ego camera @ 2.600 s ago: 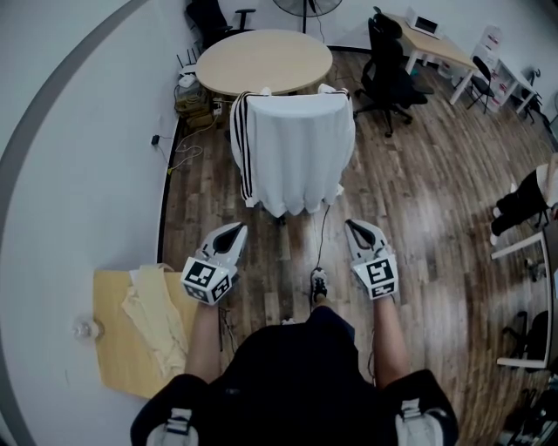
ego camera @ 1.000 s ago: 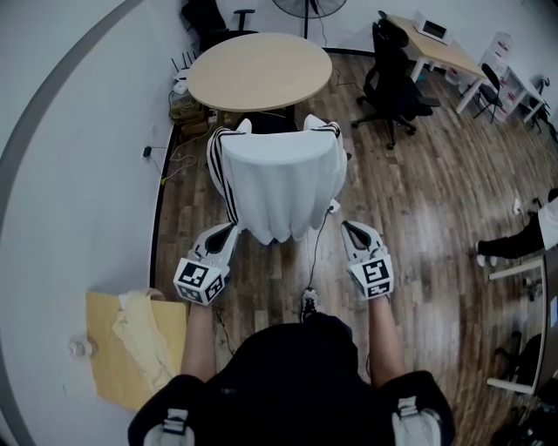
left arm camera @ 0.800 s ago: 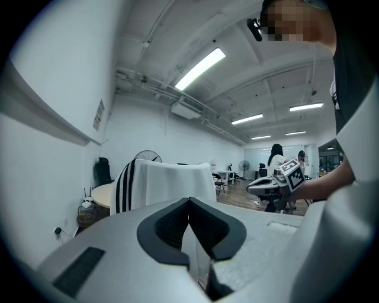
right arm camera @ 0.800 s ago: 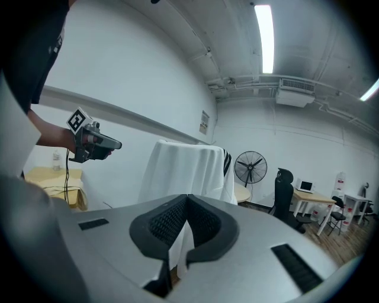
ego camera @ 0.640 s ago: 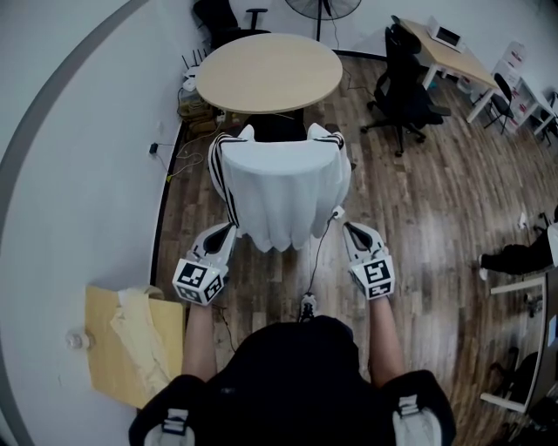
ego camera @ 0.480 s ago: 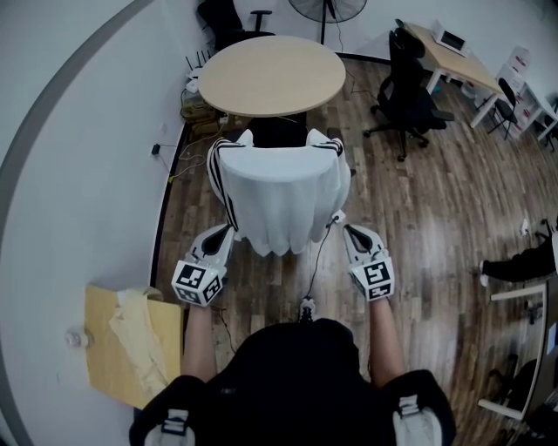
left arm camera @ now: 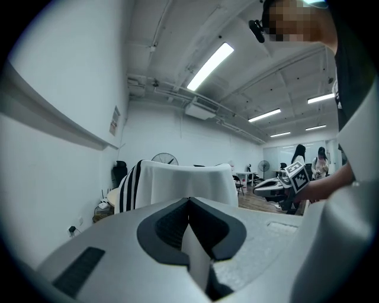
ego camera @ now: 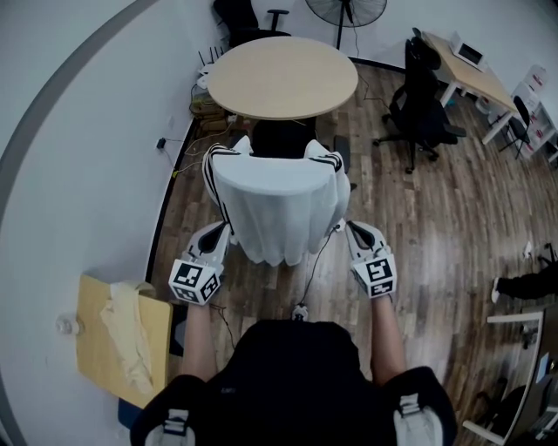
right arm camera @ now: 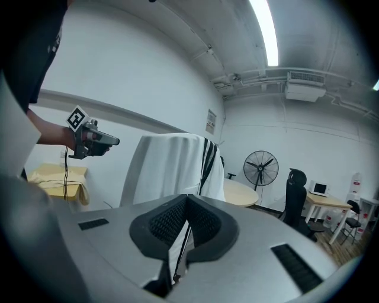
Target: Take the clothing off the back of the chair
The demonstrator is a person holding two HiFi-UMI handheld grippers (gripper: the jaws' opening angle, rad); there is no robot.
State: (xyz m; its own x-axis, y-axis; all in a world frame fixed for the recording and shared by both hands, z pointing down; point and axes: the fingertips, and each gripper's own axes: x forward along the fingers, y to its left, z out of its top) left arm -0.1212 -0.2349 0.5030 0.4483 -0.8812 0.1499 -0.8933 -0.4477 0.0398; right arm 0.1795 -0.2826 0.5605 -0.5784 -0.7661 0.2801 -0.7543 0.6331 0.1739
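Right hand-held gripper nearer clothing

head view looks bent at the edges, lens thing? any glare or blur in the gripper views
Head view: yes, wide-angle bowing curves the grey wall stripe into an arc; the white black-striped garment is sharp. Left gripper view: the ceiling strip light is blown out, corners dark. Right gripper view: its ceiling strip light glares too.

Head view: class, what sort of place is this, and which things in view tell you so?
Probably an office or shared workroom: a round table, a black office chair beside a desk, and a standing fan.
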